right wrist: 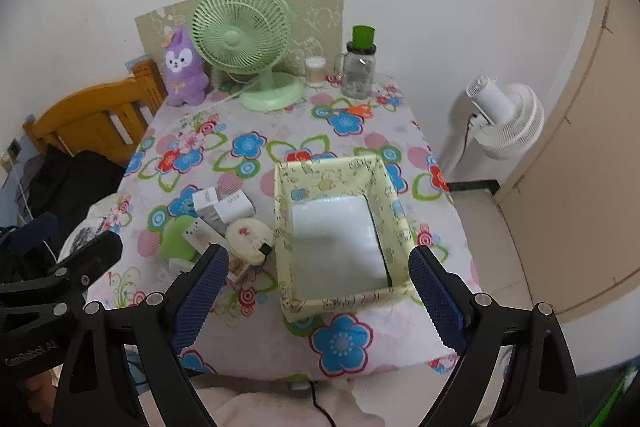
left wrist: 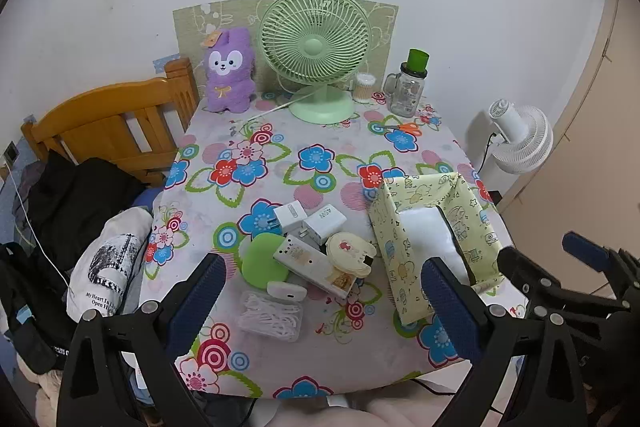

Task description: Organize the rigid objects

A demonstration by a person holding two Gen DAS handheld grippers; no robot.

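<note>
With both the left gripper [left wrist: 322, 293] and the right gripper [right wrist: 318, 291] wide open and empty, better first take one white charger [left wrist: 325, 225] just left of the yellow box [right wrist: 362, 301], gripping its flat sides.

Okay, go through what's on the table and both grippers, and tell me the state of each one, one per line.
Left gripper: open, holding nothing.
Right gripper: open, holding nothing.
Yellow fabric box: open-topped, nothing inside but its white liner.
Green desk fan: upright, whether running cannot be told.
Glass jar: upright, green cup on top.
Orange scissors: lying flat, blades closed.
Two white chargers: lying side by side, outside the box.
</note>
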